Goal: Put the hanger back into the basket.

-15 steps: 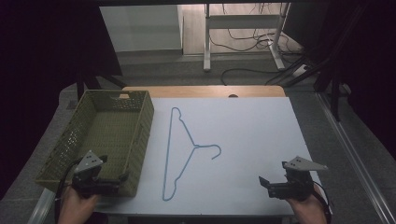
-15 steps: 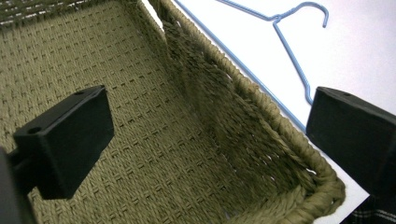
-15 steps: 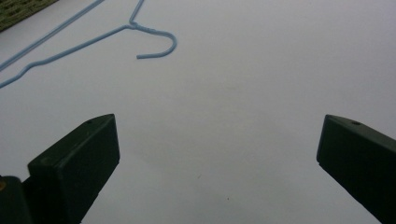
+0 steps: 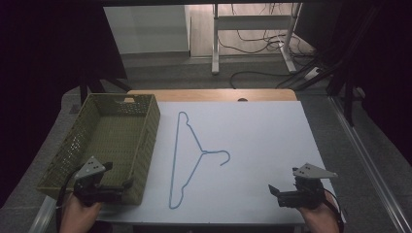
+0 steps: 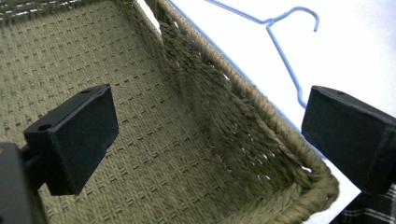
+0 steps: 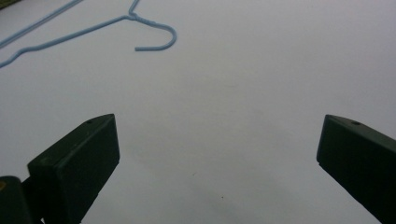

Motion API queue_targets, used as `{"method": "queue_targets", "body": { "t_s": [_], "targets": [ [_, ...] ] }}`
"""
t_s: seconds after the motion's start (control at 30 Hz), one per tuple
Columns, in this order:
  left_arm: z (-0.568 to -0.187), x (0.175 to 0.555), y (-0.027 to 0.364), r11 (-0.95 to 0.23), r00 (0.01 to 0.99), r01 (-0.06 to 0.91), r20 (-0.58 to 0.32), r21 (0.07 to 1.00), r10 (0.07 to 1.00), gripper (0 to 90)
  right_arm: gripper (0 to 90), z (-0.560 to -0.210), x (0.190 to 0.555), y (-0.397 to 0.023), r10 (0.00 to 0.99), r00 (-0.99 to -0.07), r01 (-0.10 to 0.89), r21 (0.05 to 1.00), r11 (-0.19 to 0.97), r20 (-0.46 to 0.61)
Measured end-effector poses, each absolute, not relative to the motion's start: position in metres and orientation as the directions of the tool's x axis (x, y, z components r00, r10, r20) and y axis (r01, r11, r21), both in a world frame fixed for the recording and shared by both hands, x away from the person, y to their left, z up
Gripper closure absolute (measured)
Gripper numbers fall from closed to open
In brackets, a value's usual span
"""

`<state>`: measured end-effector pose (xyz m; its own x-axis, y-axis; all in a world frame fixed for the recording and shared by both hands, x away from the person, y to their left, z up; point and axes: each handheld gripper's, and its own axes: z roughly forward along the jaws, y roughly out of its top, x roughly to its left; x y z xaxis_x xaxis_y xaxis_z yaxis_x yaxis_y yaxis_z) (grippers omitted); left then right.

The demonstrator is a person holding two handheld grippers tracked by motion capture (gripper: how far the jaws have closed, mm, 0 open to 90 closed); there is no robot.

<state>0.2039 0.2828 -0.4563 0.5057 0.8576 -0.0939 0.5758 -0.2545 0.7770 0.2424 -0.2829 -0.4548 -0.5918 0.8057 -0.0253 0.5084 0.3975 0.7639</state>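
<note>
Little has been changed since the earlier frame: both grippers are seen at the same near corners, and the hanger [image 4: 190, 158] has not been shifted.

The left gripper [image 4: 127, 185] is held at the near right corner of the basket [image 4: 144, 145], with its jaws wide apart and nothing between them; in the left gripper view one jaw is seen over the woven floor and the other beyond the basket's right wall, so the rim is straddled without being gripped. The right gripper [image 4: 273, 190] is held low at the near right of the worktop [image 4: 272, 136], jaws likewise spread wide and empty, pointed left towards the hanger.

The hanger, of thin blue wire, lies flat on the white worktop just right of the basket, its hook [image 4: 224, 158] turned to the right and its long bar running near to far. It is touched by neither gripper. Judged from this, the work is barely begun: the hanger is probably meant for the basket, and reaching, grasping, lifting and placing are all left.

Nothing else lies on the worktop, and the basket is empty. The right basket wall stands between hanger and basket floor and would have to be cleared. Flat wire on a smooth surface may be hard to pinch. Beyond the far edge, a desk frame [image 4: 252, 36] and floor cables [image 4: 272, 77] are seen, well apart from the work.
</note>
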Motion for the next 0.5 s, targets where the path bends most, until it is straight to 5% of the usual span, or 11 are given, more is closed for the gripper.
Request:
{"method": "queue_targets", "body": {
  "t_s": [0.5],
  "targets": [
    [-0.445, 0.202, 0.281, -0.226, 0.527, 0.576, -0.146, 0.785, 0.837, 6.3, 0.0, -0.452, 0.244, -0.273, 0.792, -0.610, 0.504, 0.764, 0.401, -0.014]
  ]
}}
